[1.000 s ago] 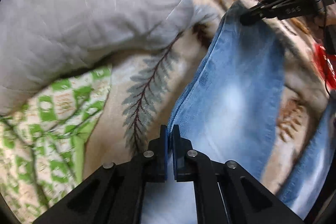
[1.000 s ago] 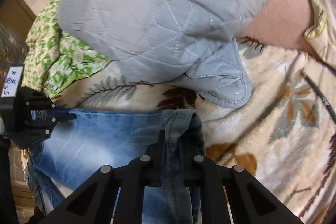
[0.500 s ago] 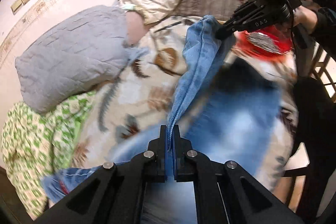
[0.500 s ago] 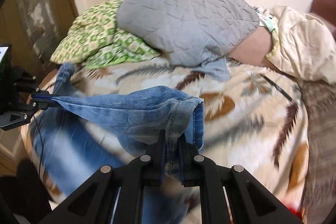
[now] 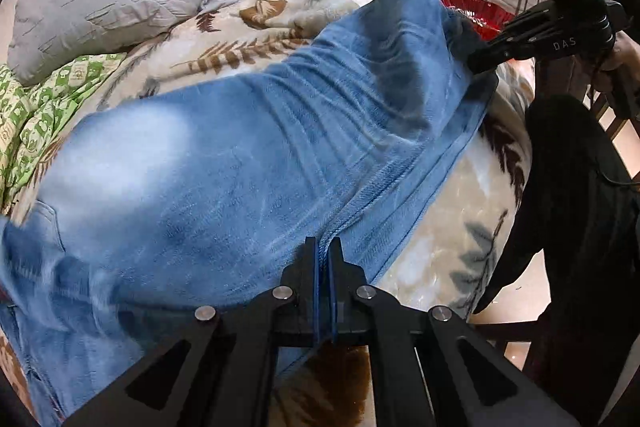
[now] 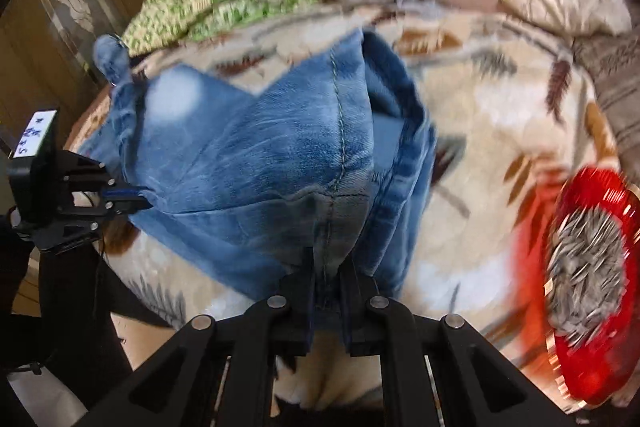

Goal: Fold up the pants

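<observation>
Two grippers pinching rumpled faded denim pants [image 5: 224,163].

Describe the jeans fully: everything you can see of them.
The jeans are blue denim with pale faded patches, a stitched seam and a thick hem. They hang stretched and rippled above the leaf-patterned blanket, apparently lifted between two pinch points. The left gripper is shut on one edge; the right gripper is shut on the seam at the hem. Their far end trails down toward the blanket, blurred by motion.
</observation>
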Motion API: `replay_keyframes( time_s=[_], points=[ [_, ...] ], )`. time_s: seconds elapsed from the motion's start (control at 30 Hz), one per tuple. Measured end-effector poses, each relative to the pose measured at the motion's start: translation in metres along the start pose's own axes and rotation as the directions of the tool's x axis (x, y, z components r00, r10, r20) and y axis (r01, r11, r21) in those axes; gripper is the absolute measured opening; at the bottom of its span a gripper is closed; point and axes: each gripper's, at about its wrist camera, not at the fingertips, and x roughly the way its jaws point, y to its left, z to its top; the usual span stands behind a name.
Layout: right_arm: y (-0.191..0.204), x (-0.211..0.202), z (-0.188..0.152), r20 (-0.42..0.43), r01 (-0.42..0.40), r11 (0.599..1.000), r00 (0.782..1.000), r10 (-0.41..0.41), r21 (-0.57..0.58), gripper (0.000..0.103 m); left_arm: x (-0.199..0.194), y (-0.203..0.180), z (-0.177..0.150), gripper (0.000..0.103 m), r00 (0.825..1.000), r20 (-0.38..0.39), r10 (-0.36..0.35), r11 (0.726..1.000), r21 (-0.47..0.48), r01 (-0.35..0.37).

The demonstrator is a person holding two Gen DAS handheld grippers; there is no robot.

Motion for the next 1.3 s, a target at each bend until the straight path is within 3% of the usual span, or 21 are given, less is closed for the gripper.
replay_keyframes(
  time_s=[0.13,0.17,0.23,0.27,0.3,0.33,0.37,0.4,0.43,0.53,0.77,0.87,1.03,1.17,1.3],
  points=[
    [-0.007,0.005,-0.008,-0.03,0.01,0.997,1.0,-0.007,0.082,0.021,0.004,-0.002,0.004,0.003,1.0,-0.017,0.008,1.0,0.006,-0.008],
    [-0.008,0.003,-0.008,-0.029,0.009,0.996,1.0,-0.007,0.094,0.028,0.004,-0.005,0.004,0.004,1.0,-0.02,0.02,1.0,0.024,-0.02],
    [-0.01,-0.009,-0.009,-0.008,0.018,0.994,1.0,-0.018,0.109,0.049,0.004,-0.007,0.003,0.004,0.999,-0.021,0.03,0.999,0.033,-0.029],
    [-0.01,-0.02,-0.011,0.022,0.028,0.994,0.999,-0.031,0.108,0.069,0.003,-0.007,0.004,0.006,0.999,-0.023,0.031,0.999,0.026,-0.03],
    [-0.009,-0.026,-0.012,0.04,0.034,0.994,0.998,-0.038,0.106,0.076,0.0,-0.008,0.005,0.018,0.999,-0.027,0.017,1.0,0.007,-0.017],
    [-0.009,-0.036,-0.014,0.061,0.039,0.994,0.997,-0.046,0.104,0.076,-0.003,-0.006,0.005,0.048,0.999,-0.032,0.003,1.0,-0.013,-0.004],
    [-0.008,-0.043,-0.016,0.071,0.038,0.994,0.996,-0.046,0.104,0.076,-0.008,-0.003,0.006,0.066,1.0,-0.025,-0.001,0.999,-0.039,0.0],
    [-0.009,-0.048,-0.016,0.076,0.038,0.994,0.996,-0.046,0.105,0.077,-0.016,0.0,0.006,0.093,1.0,0.006,-0.007,0.997,-0.072,0.008],
    [-0.01,-0.052,-0.017,0.081,0.038,0.994,0.996,-0.047,0.106,0.077,-0.026,0.003,0.006,0.096,0.999,0.051,-0.015,0.995,-0.1,0.02],
    [-0.014,-0.06,-0.021,0.092,0.033,0.993,0.995,-0.043,0.113,0.079,-0.049,0.014,0.008,0.096,0.992,0.116,-0.048,0.985,-0.16,0.067],
    [-0.007,-0.054,-0.015,0.114,-0.044,0.994,0.993,0.033,0.098,0.079,-0.078,0.047,0.006,0.096,0.989,0.147,0.012,0.962,-0.27,0.029],
    [0.001,-0.046,-0.012,0.106,-0.061,0.996,0.993,0.054,0.063,0.079,-0.094,0.066,-0.003,0.096,0.983,0.18,0.027,0.939,-0.343,0.037],
    [0.006,-0.032,-0.004,0.108,-0.07,0.997,0.992,0.066,0.032,0.079,-0.119,0.102,-0.029,0.096,0.975,0.197,0.105,0.877,-0.481,0.003],
    [0.015,-0.025,0.0,0.101,-0.072,0.997,0.992,0.072,0.0,0.079,-0.124,0.128,-0.05,0.096,0.979,0.116,0.168,0.811,-0.581,-0.07],
    [0.019,-0.026,-0.002,0.105,-0.076,0.997,0.992,0.077,-0.014,0.079,-0.128,0.148,-0.078,0.096,0.973,0.071,0.22,0.709,-0.696,-0.11]
  ],
)
